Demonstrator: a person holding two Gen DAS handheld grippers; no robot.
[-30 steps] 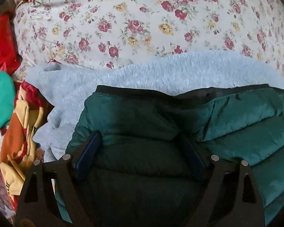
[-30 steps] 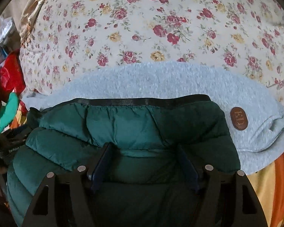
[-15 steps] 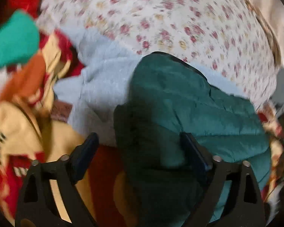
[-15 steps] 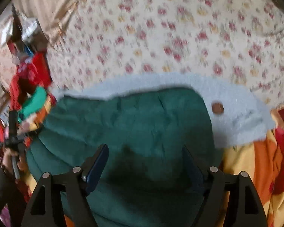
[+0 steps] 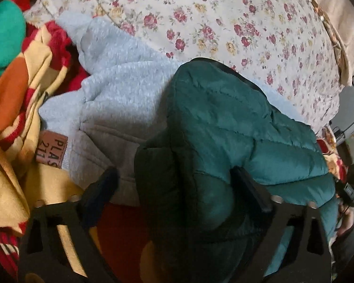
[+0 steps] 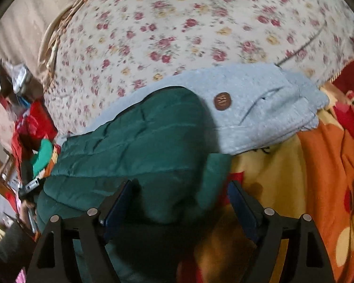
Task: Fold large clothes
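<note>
- We count one green puffer jacket [image 5: 226, 127], folded, on one grey sweatshirt [image 5: 120, 89].
- Our left gripper [image 5: 174, 188] stands wide, jaws just narrowed slightly — jacket's end bulges between them.
- Our right gripper [image 6: 179, 202] has just been opening; jacket [image 6: 139, 139] between, unpinched.
- A second ago both faced the jacket's collar squarely; now each looks at an end.
</note>
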